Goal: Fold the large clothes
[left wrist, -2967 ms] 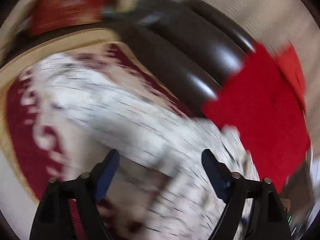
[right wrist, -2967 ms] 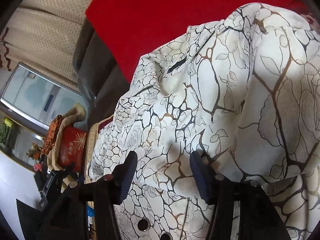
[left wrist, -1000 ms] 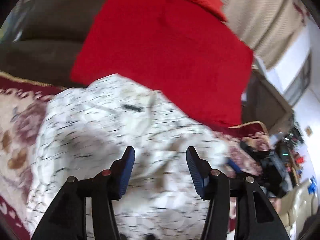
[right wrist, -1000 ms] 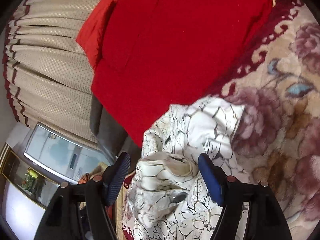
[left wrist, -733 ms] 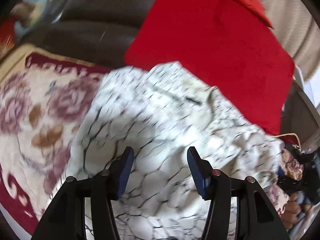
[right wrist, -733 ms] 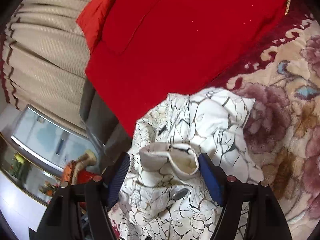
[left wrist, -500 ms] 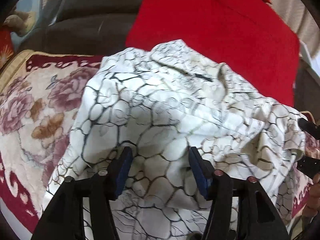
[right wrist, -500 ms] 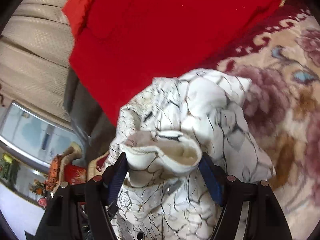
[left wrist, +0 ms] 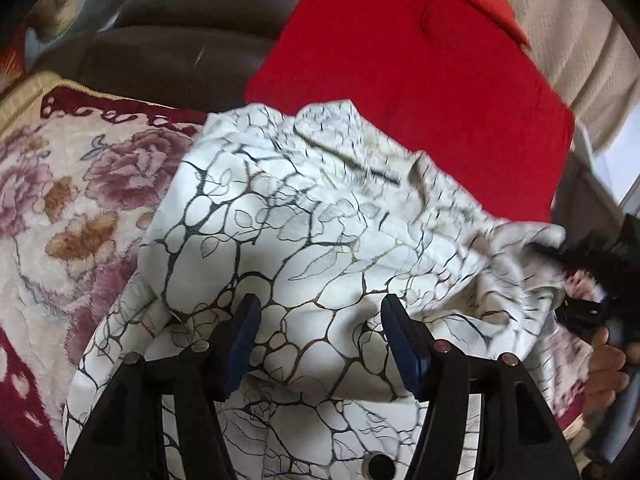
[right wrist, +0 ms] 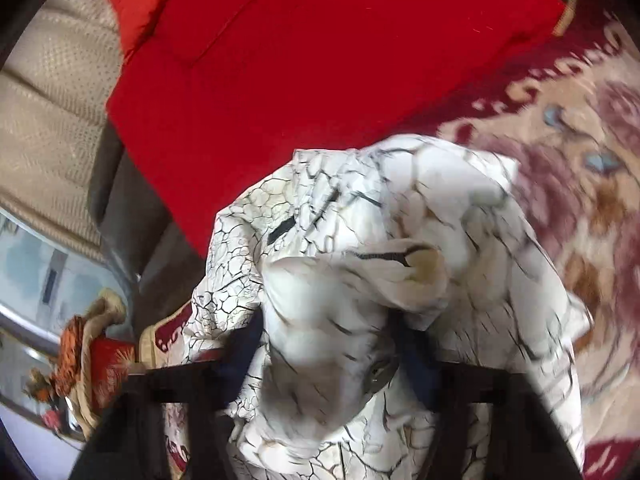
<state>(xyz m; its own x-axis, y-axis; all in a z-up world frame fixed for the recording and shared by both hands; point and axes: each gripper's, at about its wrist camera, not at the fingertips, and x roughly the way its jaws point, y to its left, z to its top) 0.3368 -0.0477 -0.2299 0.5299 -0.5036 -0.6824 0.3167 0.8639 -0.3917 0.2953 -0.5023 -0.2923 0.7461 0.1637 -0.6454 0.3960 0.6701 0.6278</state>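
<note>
- In the left wrist view, a floral rug [left wrist: 60, 208] in cream and maroon fills the left side, with a dark brown sofa [left wrist: 168, 52] behind it.
- The white jacket [left wrist: 304, 240], printed with dark branching lines, lies bunched on the rug at the middle, its far edge reaching a red blanket [left wrist: 420, 92] draped over the sofa.
- The left gripper [left wrist: 320, 340] hangs over the jacket with its blue-padded fingers [left wrist: 400, 344] spread apart; a hump of cloth sits between them, but the pads do not press on it.
- At the right edge of that view, the right gripper [left wrist: 592, 272] meets the jacket's right end, a person's hand [left wrist: 604, 372] just below it.
- In the right wrist view, the right gripper [right wrist: 328, 344] has just been closing, and its fingers [right wrist: 244, 344] now pinch a thick rolled fold of the jacket [right wrist: 360, 280]; the picture is blurred.
- Beige curtains [right wrist: 48, 120] hang at that view's left.
</note>
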